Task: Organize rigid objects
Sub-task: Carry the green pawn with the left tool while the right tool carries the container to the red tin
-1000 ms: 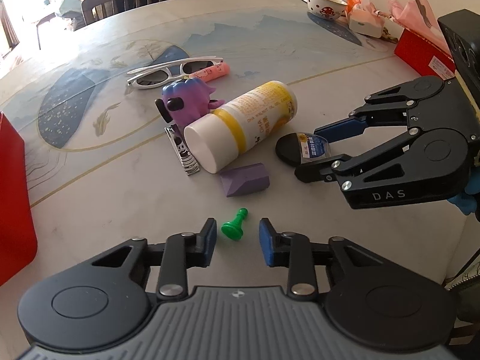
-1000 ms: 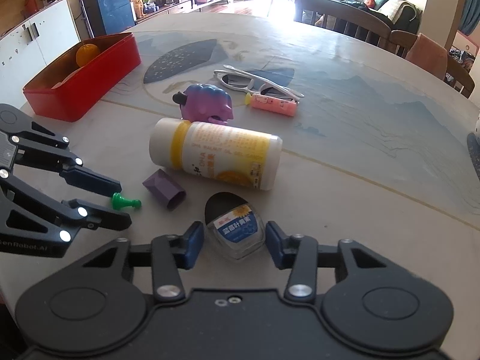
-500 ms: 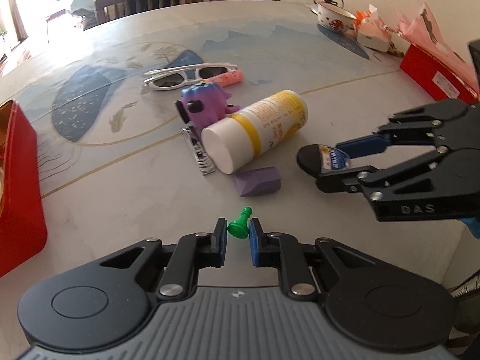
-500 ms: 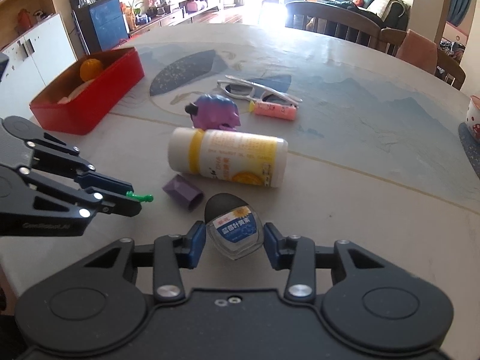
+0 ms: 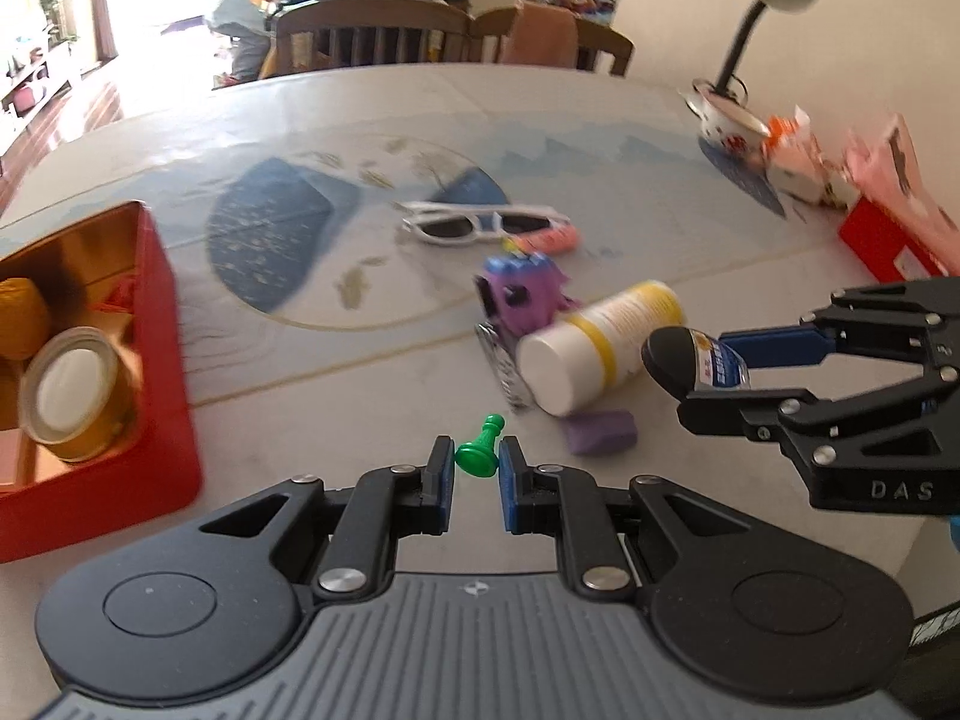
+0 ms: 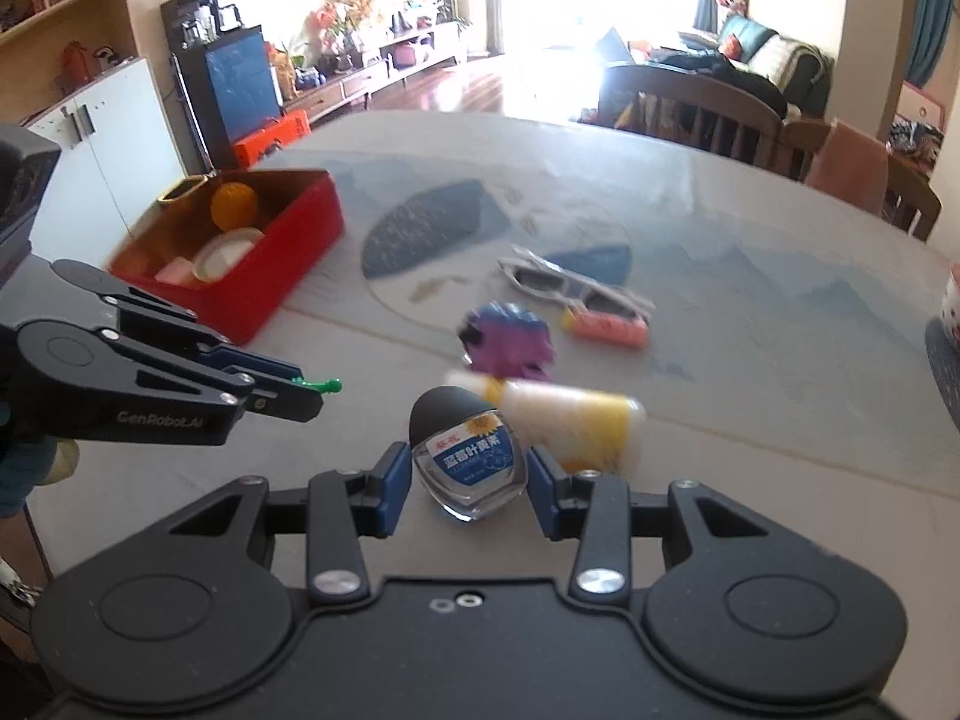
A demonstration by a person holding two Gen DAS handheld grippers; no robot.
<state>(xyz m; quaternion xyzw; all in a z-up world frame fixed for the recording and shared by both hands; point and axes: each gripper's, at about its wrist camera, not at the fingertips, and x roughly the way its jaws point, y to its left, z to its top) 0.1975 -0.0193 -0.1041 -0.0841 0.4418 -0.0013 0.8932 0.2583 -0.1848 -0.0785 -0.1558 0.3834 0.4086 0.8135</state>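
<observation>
Glossy plastic green pawn (image 5: 478, 452), clear glass bottle (image 6: 470, 461), shiny gold-lined red tin (image 5: 161, 360).

On the desk (image 5: 600, 120), a tin (image 5: 78, 402) lies inside the box (image 5: 174, 360) at left, sunglasses (image 5: 480, 225) behind a toy (image 5: 519, 300) and bottle (image 5: 600, 354).

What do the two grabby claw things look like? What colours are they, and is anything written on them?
Both are black metal linkages with silver screws and blue pads on the fingers. The left gripper has a ribbed grey body behind two round black discs, and white "GenRobot.AI" lettering on its side. The right gripper has the same discs on a black body; its side reads "DAS".
</observation>
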